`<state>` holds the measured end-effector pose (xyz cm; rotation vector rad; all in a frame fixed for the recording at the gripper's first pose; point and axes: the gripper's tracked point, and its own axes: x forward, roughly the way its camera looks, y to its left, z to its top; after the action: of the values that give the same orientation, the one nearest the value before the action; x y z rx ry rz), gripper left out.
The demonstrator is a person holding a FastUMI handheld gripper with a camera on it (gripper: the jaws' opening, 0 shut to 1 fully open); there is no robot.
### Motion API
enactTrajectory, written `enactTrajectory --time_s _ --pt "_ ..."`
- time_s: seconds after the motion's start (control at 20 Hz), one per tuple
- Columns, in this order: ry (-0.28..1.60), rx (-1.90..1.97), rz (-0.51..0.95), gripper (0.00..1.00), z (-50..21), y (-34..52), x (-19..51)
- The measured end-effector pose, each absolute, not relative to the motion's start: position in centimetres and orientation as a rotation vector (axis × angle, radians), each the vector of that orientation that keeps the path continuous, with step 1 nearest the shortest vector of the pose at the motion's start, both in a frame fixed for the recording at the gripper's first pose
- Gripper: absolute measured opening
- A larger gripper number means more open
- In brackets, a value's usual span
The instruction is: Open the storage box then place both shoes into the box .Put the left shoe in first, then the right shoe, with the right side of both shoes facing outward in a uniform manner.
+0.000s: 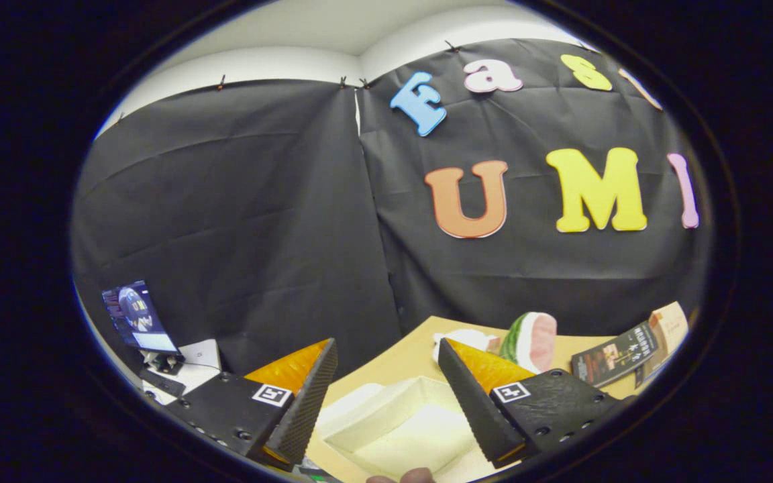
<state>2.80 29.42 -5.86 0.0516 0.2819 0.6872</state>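
Note:
My gripper (386, 376) is open, its two fingers spread wide with nothing pressed between them. Between and below the fingers lies a white storage box (400, 422) on the tan table (406, 359), its pale inside showing; I cannot tell whether a lid is on it. A small part of a hand (403, 477) shows just under the box. No shoe can be made out for certain; a white rounded thing (467, 337) sits beyond the right finger, too hidden to name.
A watermelon slice (531, 339) stands beyond the right finger. Dark booklets (618, 362) and a tan box (668, 329) lie further right. Off the table to the left sits a small screen (135, 315) over white gear. Black cloth wall behind.

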Motion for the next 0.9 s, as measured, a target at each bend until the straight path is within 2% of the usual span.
enactTrajectory --time_s 0.35,0.9 --pt "0.225 0.059 0.578 0.93 -5.4 16.1 3.6" --pt "0.323 0.096 0.270 0.96 -13.8 -2.1 3.5"
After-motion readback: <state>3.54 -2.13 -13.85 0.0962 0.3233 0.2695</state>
